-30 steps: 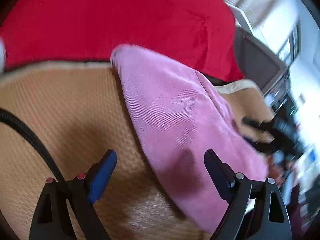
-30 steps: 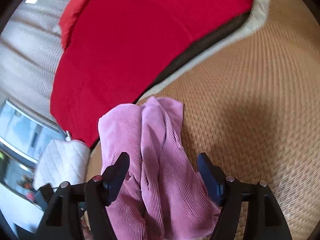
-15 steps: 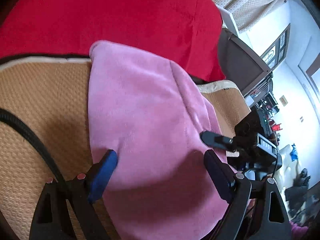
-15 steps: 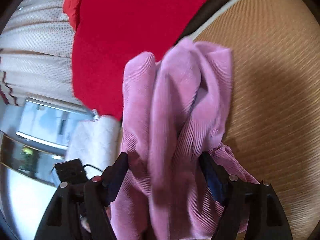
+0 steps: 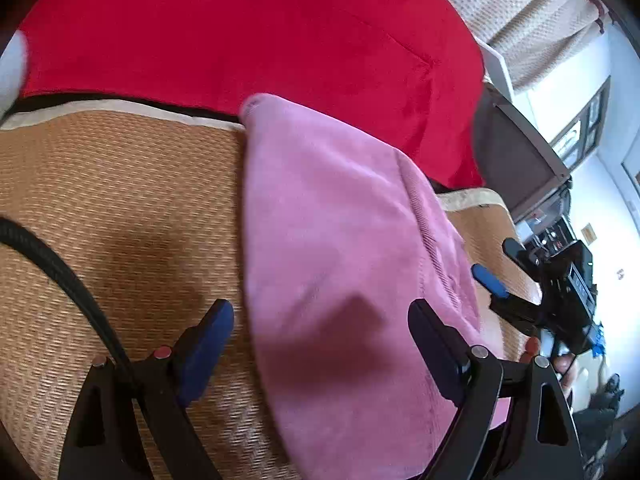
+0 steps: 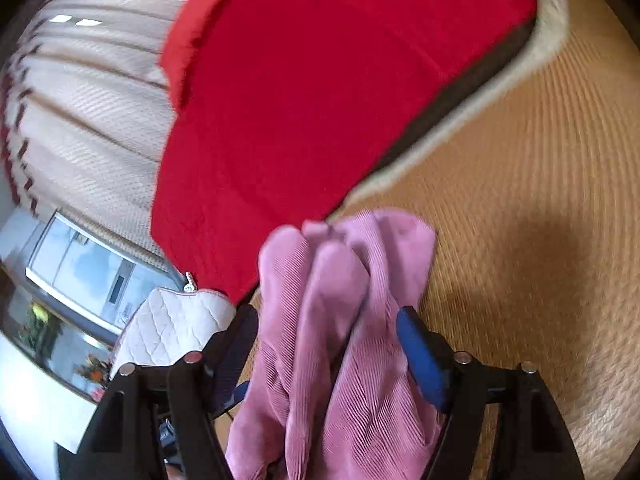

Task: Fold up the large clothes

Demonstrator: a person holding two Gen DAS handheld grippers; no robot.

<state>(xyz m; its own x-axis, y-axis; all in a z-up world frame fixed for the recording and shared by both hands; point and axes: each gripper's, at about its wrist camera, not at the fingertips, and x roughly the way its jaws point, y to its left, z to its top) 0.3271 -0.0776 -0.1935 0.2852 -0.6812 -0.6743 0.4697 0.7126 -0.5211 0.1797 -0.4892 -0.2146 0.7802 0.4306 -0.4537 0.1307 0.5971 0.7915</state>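
Note:
A pink corduroy garment point(image 5: 340, 248) lies folded on a woven tan mat point(image 5: 120, 208). My left gripper point(image 5: 320, 328) is open above the garment's near end, its left finger over the mat and its right finger over the cloth. In the right wrist view the same garment point(image 6: 344, 320) shows bunched in thick folds between the fingers of my right gripper point(image 6: 324, 332), which is open around it. The right gripper also shows in the left wrist view point(image 5: 516, 280) at the garment's right side.
A red blanket point(image 5: 240, 28) covers the area behind the mat, also seen in the right wrist view point(image 6: 320, 80). A black cable point(image 5: 60, 264) crosses the mat at left. A white quilted cushion point(image 6: 168, 324), curtains point(image 6: 80, 92) and a dark cabinet point(image 5: 516, 160) stand at the bed's side.
The garment was lifted and swung towards the cameras half a second ago, and now lies lower on the mat again. Both grippers stayed open.

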